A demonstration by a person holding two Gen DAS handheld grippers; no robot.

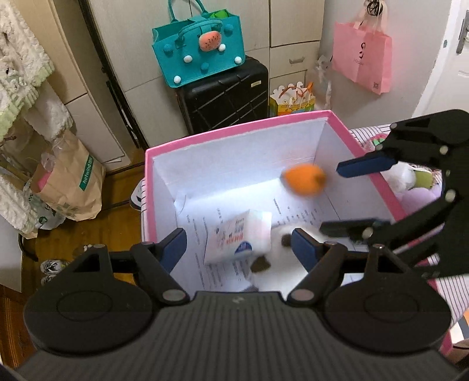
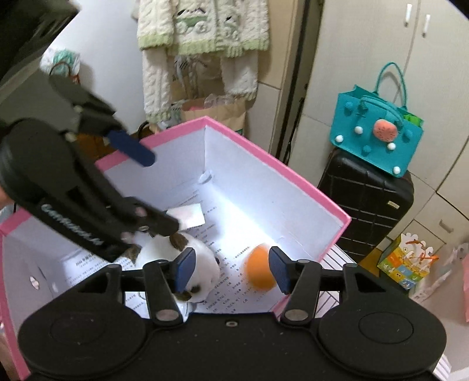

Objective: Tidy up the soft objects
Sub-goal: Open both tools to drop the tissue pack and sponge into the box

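A pink box (image 1: pixel 234 126) with white inner walls holds printed paper, a white tissue pack (image 1: pixel 237 237) and a white plush toy with brown patches (image 1: pixel 278 258). My left gripper (image 1: pixel 239 249) hangs open over the pack and the plush, touching neither. A blurred orange soft ball (image 1: pixel 303 180) is inside the box, just left of the open right gripper (image 1: pixel 331 199) and free of its pads. In the right wrist view the ball (image 2: pixel 261 272) shows between my right gripper's (image 2: pixel 231 268) spread fingers, beside the plush (image 2: pixel 187 255). The left gripper (image 2: pixel 161 192) reaches in from the left.
The box (image 2: pixel 278 164) rests on a striped sheet (image 1: pixel 448 293). More plush toys (image 1: pixel 410 181) lie right of the box. Beyond it stand a black suitcase (image 1: pixel 225 93) topped by a teal felt bag (image 1: pixel 199 49), a pink hanging bag (image 1: pixel 363 55), a brown paper bag (image 1: pixel 70 181) and knitted clothes (image 2: pixel 202 26).
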